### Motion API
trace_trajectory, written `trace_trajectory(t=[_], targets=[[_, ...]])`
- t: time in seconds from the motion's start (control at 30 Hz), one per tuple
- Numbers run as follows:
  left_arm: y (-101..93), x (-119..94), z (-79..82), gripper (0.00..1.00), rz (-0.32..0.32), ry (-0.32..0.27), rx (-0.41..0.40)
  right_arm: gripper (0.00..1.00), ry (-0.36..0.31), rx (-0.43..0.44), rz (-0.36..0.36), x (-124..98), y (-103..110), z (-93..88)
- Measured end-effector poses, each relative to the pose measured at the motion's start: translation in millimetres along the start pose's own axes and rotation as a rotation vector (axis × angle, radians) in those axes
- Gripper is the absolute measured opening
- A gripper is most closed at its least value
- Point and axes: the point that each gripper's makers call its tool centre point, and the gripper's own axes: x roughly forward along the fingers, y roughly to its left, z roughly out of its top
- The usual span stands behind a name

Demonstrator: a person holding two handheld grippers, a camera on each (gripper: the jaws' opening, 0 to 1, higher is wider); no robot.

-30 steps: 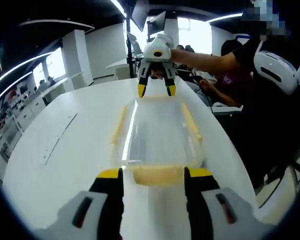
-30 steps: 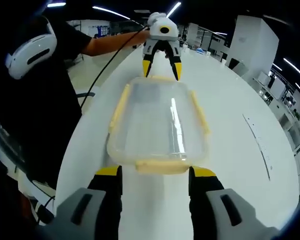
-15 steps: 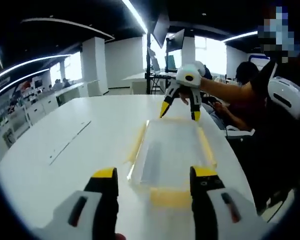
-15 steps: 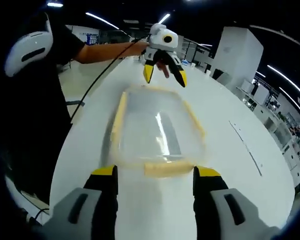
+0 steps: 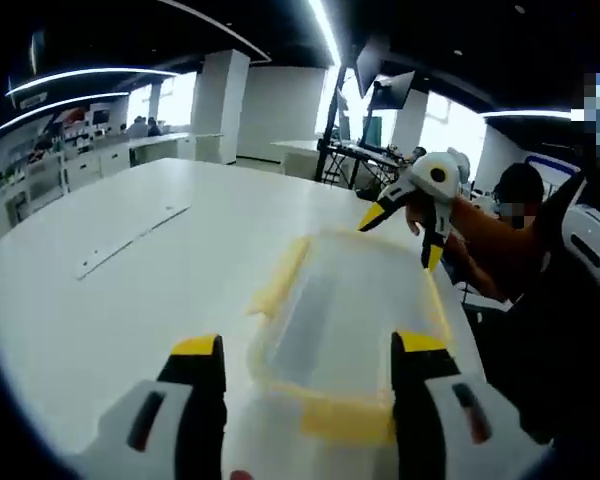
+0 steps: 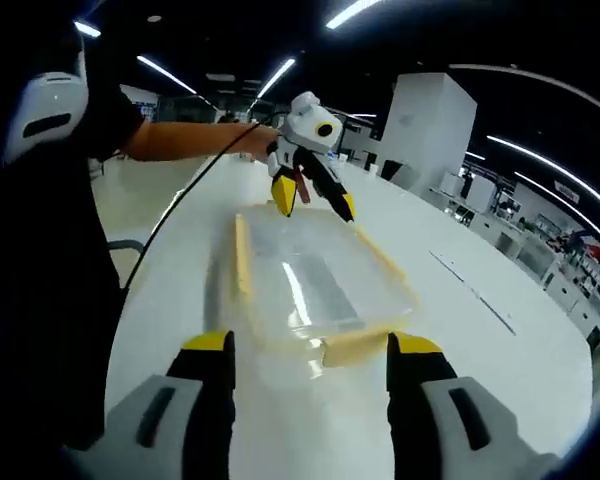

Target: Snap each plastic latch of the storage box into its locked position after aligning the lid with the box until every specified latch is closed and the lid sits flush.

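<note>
A clear plastic storage box (image 5: 345, 305) with its lid on and pale yellow latches lies on the white table (image 5: 90, 300). My left gripper (image 5: 308, 350) stands open at the box's near end, with the end latch (image 5: 345, 420) low between its jaws. At the far end hovers my right gripper (image 5: 400, 240), open, its yellow tips over the rim. In the right gripper view the box (image 6: 305, 280) runs away from my open right gripper (image 6: 310, 345), whose jaws flank the near end latch (image 6: 355, 347). The left gripper (image 6: 315, 203) hangs open over the far end.
A person stands along one side of the table, an arm (image 5: 495, 250) stretched to the far gripper. A thin pale strip (image 5: 130, 240) lies flat on the table away from the box. Desks, pillars and monitors fill the office behind.
Both cameras have sunk lower and swung sideways, so the box now looks skewed in each view. Each gripper stays open at its own end of the box.
</note>
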Motion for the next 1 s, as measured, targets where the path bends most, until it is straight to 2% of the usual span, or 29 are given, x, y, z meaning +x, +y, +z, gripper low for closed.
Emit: trace_trajectory(t=[0.17,0.2,0.27,0.37,0.43,0.63,0.8,0.87,1.0], targets=[[0.0,2,0.9,0.67,0.014,0.023,-0.043,0.63,0.006,0.01,-0.092,4,2,-1.0],[0.3,3,-1.5,0.67,0.025,0.046,-0.084,0.64,0.027,-0.031,-0.136,7,1,-2.2],[-0.5,4,-2.1,0.66,0.026,0.066,-0.11,0.65,0.056,-0.058,-0.172,10,2,-4.3],[-2.4,7,-3.0,0.66,0.015,0.087,-0.131,0.62,0.056,-0.031,-0.225,12,1,-2.9],[-1.9,9,-6.1,0.67,0.007,0.105,-0.177,0.62,0.06,-0.012,-0.264,14,0,-2.2],[-3.8,15,-9.7,0.67,-0.024,0.118,-0.225,0.67,0.11,-0.015,-0.318,21,3,-4.8],[-7.2,22,-13.7,0.69,-0.051,0.139,-0.275,0.66,0.178,0.027,-0.363,23,6,-8.3],[-7.7,23,-13.9,0.68,-0.056,0.137,-0.277,0.66,0.19,0.074,-0.373,24,8,-11.2],[-7.8,23,-13.9,0.65,-0.06,0.114,-0.277,0.66,0.193,0.065,-0.388,25,11,-11.2]])
